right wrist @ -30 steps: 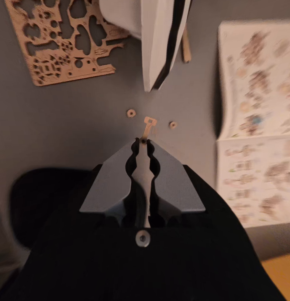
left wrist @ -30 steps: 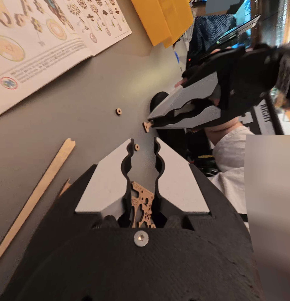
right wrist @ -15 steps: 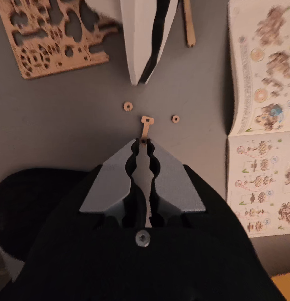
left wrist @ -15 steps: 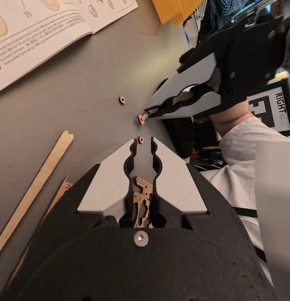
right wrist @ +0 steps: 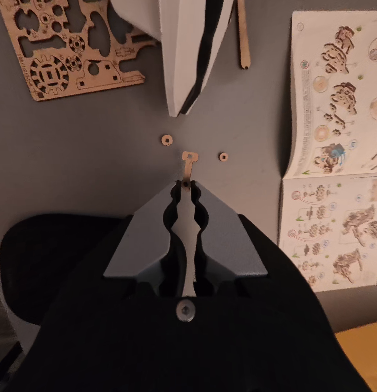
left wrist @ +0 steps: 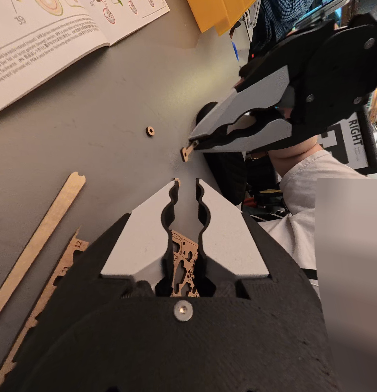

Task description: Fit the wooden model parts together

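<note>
Grey tabletop (right wrist: 77, 161) fills both views, with an open instruction booklet (right wrist: 336, 148) at one side and a laser-cut wooden parts sheet (right wrist: 62, 48) farther along. A loose wooden strip (left wrist: 34, 239) lies beside the sheet.

From the left wrist view, the right gripper (left wrist: 194, 146) reaches in from the table's edge, tilted down toward the surface, a white-sleeved forearm behind it. Its jaws pinch the stem of a small key-shaped wooden piece (right wrist: 188, 163), whose square-holed head juts out past the tips, just above the table.

Only the right wrist view shows the left gripper (right wrist: 179, 114) pointing tips-down at the table, and a wooden washer (right wrist: 167, 140) just beyond those tips. The left gripper's (left wrist: 186, 183) jaws stand spread and hold nothing. A second, smaller washer (left wrist: 150, 131) lies apart on the bare table.
</note>
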Demonstrator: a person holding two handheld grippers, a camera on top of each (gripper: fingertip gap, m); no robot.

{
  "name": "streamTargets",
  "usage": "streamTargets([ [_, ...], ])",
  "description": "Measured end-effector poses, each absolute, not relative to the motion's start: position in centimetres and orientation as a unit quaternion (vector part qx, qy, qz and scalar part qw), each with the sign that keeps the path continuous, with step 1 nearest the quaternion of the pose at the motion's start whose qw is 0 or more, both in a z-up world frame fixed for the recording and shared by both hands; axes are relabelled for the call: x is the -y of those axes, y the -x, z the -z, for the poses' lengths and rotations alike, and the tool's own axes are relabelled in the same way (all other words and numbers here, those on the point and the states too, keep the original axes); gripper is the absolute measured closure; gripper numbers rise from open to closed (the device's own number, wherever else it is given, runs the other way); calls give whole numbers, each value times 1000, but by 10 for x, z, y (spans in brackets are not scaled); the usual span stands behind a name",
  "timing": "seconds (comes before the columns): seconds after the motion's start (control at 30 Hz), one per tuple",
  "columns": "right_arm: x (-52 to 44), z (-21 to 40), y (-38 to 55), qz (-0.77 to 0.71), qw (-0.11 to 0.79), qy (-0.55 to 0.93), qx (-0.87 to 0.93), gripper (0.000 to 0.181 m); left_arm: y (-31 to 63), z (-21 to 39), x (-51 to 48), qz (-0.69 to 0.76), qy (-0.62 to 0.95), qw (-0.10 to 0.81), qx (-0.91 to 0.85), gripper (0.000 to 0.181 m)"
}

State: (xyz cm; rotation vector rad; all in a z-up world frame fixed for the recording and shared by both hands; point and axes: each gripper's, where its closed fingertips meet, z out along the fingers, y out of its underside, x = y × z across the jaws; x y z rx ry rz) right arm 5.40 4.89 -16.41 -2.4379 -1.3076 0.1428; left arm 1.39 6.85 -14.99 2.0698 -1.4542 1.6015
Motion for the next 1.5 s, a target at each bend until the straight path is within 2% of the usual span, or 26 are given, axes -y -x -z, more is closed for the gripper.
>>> streamTargets([
  [0.03,-45,170,-54,-57,172,868,463,174,-14,150,-69,-533,-690,73,484,167],
  [0.07,-41,183,-62,-45,144,873,464,170,-14,150,-68,-534,-689,74,484,167],
  [0.2,-44,171,-57,-48,178,866,465,174,-14,149,-67,-535,-687,74,486,167],
  [0.3,-43,178,-64,-41,168,869,464,174,-14,148,-66,-537,-687,76,484,167],
  [0.53,-44,122,-28,-253,301,829,397,174,-20,130,-65,-568,-654,41,499,162],
  [0.67,-43,104,-21,-274,358,795,405,174,-21,100,-52,-636,-606,69,472,159],
  [0.87,-41,104,-16,-238,367,791,427,174,-22,95,-42,-640,-596,63,481,158],
  [1.0,-45,107,-21,-227,370,798,418,175,-21,78,-46,-679,-574,78,451,150],
  [1.13,-54,117,-22,-141,378,807,431,175,-24,87,-47,-638,-589,21,497,142],
  [1.17,-55,117,-20,-117,383,804,440,175,-25,89,-47,-629,-592,7,504,145],
  [1.23,-58,117,-19,-66,389,799,454,175,-25,91,-49,-615,-593,-24,519,172],
  [1.37,-58,117,-20,-34,385,805,450,174,-22,94,-51,-597,-593,-34,539,175],
  [1.47,-58,113,-23,-16,387,809,442,175,-22,104,-48,-580,-603,-16,548,158],
  [1.5,-58,115,-25,-9,379,814,440,174,-22,105,-46,-580,-599,-17,552,166],
])
